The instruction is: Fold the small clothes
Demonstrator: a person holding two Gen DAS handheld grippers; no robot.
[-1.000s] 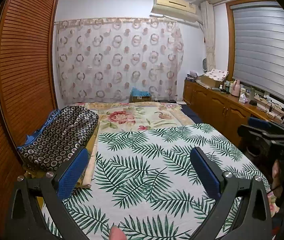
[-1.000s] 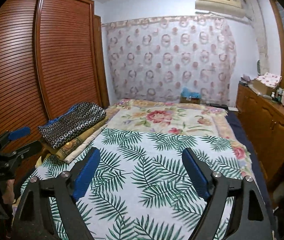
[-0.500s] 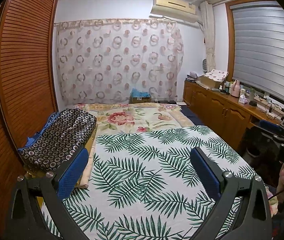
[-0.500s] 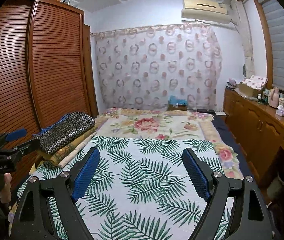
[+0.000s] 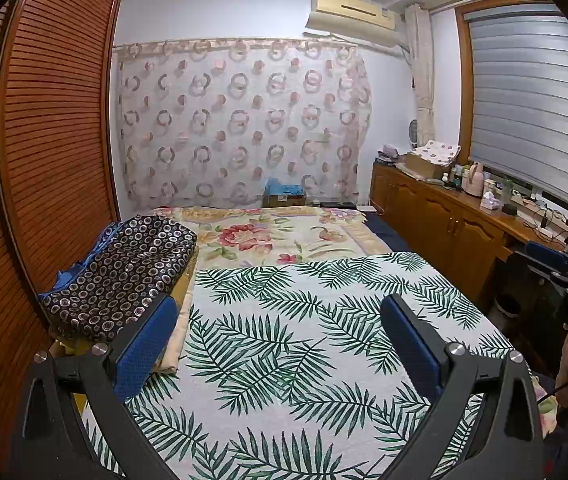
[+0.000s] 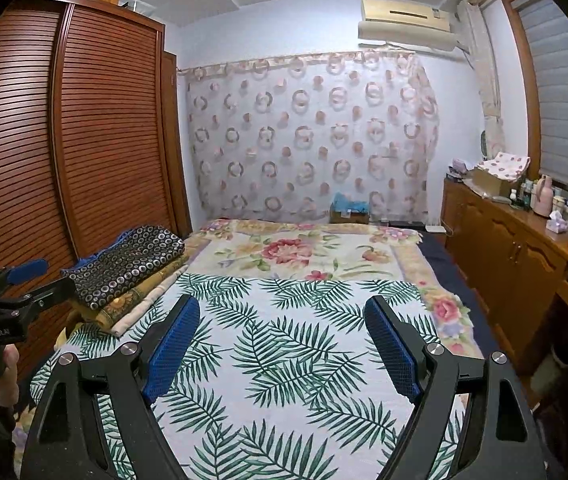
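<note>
A bed carries a white cloth with green palm leaves [image 5: 304,340], also in the right wrist view [image 6: 284,352]. A stack of folded cloth topped by a dark circle-patterned piece [image 5: 124,272] lies at the bed's left edge [image 6: 128,260]. My left gripper [image 5: 280,328] is open and empty above the leaf cloth. My right gripper [image 6: 282,328] is open and empty above it too. Each gripper shows at the edge of the other's view: the right one [image 5: 560,276] and the left one [image 6: 24,280]. No small garment shows.
A floral blanket [image 5: 284,236] covers the far half of the bed. A brown slatted wardrobe [image 6: 84,140] stands along the left. A wooden cabinet [image 5: 444,224] with bottles and boxes runs along the right. A patterned curtain [image 5: 240,120] hangs behind.
Both grippers have tilted up and drawn back a little, so more ceiling shows. Both have stayed open and empty.
</note>
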